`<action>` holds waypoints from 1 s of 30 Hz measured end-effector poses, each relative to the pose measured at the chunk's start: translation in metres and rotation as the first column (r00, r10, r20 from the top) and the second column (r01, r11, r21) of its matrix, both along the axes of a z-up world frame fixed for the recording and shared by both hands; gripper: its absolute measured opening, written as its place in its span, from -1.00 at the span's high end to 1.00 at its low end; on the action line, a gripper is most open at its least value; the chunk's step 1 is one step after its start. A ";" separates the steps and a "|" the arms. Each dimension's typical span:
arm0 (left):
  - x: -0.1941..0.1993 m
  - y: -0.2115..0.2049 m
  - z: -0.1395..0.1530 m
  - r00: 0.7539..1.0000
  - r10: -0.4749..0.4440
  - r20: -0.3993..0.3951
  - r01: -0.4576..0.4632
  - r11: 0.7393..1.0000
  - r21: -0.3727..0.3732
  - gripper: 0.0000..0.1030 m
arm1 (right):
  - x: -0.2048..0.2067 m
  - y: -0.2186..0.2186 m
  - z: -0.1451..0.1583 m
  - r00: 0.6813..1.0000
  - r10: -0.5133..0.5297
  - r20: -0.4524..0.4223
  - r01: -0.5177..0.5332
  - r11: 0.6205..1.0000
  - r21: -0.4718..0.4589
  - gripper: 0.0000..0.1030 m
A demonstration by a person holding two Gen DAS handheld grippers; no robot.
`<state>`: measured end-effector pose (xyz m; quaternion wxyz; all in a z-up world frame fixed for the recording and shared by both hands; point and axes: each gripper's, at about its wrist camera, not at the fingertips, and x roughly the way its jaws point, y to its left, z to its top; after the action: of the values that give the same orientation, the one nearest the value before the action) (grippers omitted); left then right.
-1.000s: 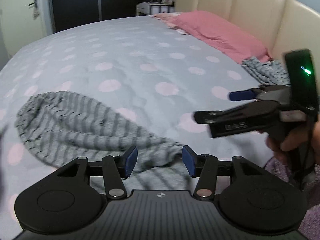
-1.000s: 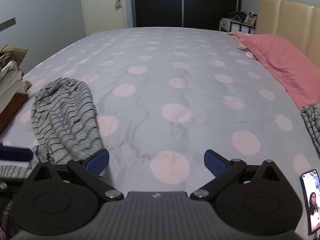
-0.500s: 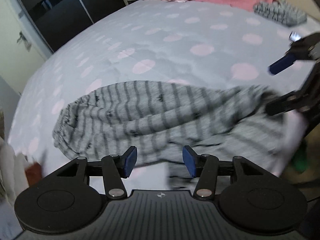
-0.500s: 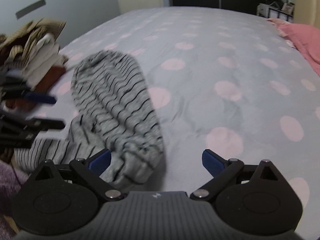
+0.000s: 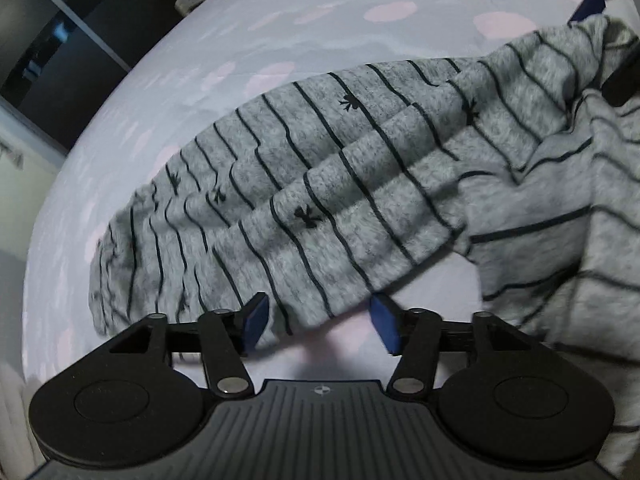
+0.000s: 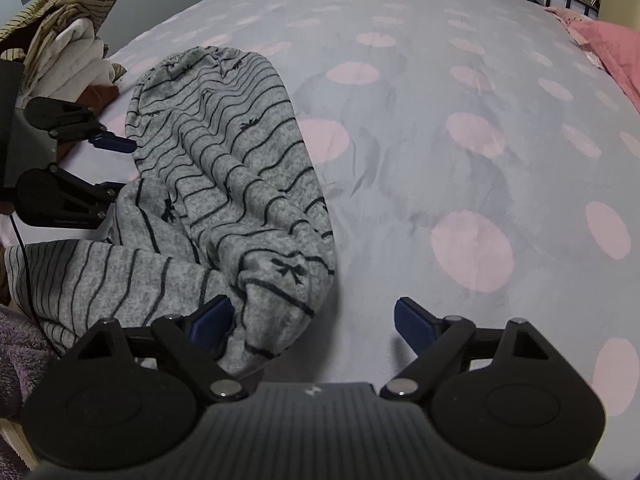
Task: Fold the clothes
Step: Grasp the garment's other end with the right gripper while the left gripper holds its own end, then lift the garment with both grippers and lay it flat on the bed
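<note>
We hold both grippers, left (image 5: 318, 324) and right (image 6: 314, 320), jaws apart at the garment's (image 6: 224, 184) near edge, its long axis running away across the bed (image 6: 440, 120)

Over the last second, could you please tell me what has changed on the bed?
Both grippers, the left and the right, closed in on the striped garment, their fingers now straddling its edge. Neither has gripped it; both are as open as before. The clothes pile and bedspread look unchanged.
</note>
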<state>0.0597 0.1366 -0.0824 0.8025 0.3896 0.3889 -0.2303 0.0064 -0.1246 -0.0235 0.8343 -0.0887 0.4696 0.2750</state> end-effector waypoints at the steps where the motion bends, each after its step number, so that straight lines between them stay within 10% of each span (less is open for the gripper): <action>1: 0.002 0.000 -0.001 1.000 -0.011 0.017 0.011 1.000 0.004 -0.18 | 0.001 0.001 -0.002 1.000 0.000 -0.007 0.000 1.000 -0.002 -0.74; 4: 0.010 -0.005 -0.003 0.999 0.006 0.044 -0.006 1.000 -0.003 -0.18 | 0.004 0.003 -0.008 1.000 0.001 -0.031 -0.001 1.000 -0.002 -0.67; 9: 0.024 -0.020 -0.003 0.997 0.065 0.040 -0.065 0.998 -0.013 0.77 | 0.007 0.005 -0.015 0.993 0.010 -0.121 -0.002 0.998 0.068 0.18; 12: 0.030 -0.023 0.018 0.987 0.140 0.077 -0.135 0.989 -0.066 0.89 | 0.005 0.005 -0.012 0.994 -0.003 -0.110 0.012 0.997 0.081 0.52; 19: 0.032 -0.005 0.124 0.911 0.349 0.218 -0.269 0.906 -0.325 0.91 | -0.011 0.005 0.039 0.995 -0.005 0.096 -0.006 0.994 0.112 0.63; 30: -0.023 0.008 0.259 0.778 0.481 0.404 -0.158 0.772 -0.616 0.91 | -0.023 -0.009 0.158 0.900 -0.029 0.435 -0.021 0.994 0.110 0.66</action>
<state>0.0371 0.1447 0.1763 0.9830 0.1152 0.1266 -0.0661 -0.0168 -0.1339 0.1341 0.9223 -0.0999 0.2551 0.2725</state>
